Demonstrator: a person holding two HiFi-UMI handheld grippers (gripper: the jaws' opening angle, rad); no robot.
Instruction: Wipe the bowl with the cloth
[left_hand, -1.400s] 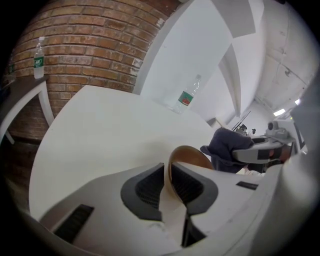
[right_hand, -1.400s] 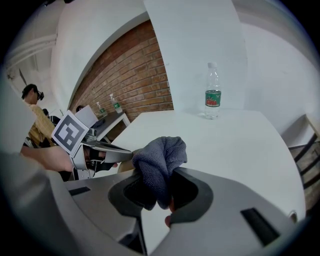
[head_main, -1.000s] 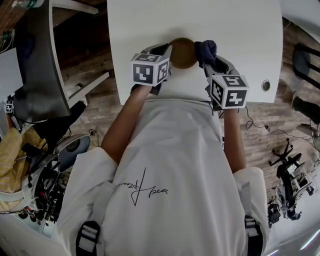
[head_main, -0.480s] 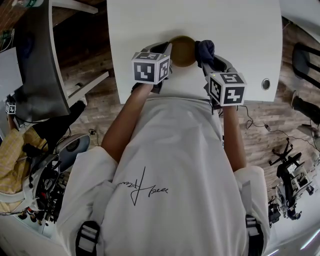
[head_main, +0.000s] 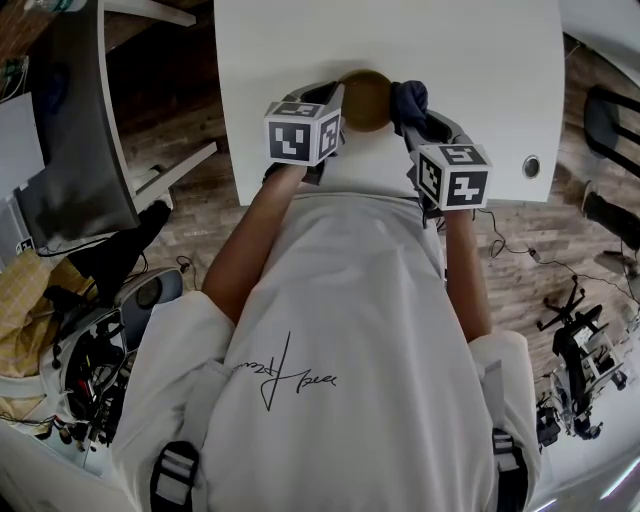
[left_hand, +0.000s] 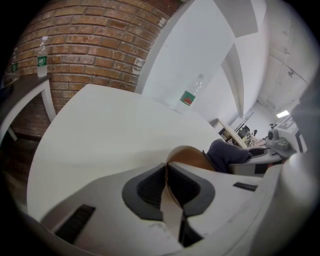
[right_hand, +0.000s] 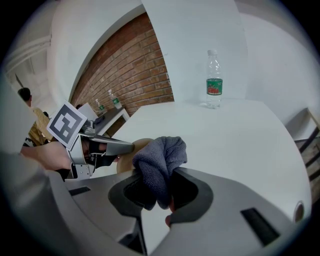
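Observation:
A brown bowl (head_main: 366, 100) hangs tilted on its edge over the near part of the white table (head_main: 400, 40). My left gripper (head_main: 337, 108) is shut on the bowl's rim (left_hand: 172, 170). A bunched dark blue-grey cloth (head_main: 411, 98) is clamped in my right gripper (head_main: 408, 118), just right of the bowl and touching or nearly touching it. In the right gripper view the cloth (right_hand: 160, 165) sticks up from the shut jaws, with the bowl (right_hand: 131, 152) and the left gripper (right_hand: 117, 146) behind it at the left.
A clear water bottle with a green label (right_hand: 214, 80) stands at the far side of the table; in the left gripper view that bottle (left_hand: 190, 95) is beyond the bowl. A round grommet hole (head_main: 531, 169) sits at the table's right. A second desk (head_main: 75, 120) stands left.
Both grippers, the bowl and the cloth have shifted only slightly; the cloth stays beside the bowl. Clutter on the floor at the far left has moved a little in view.

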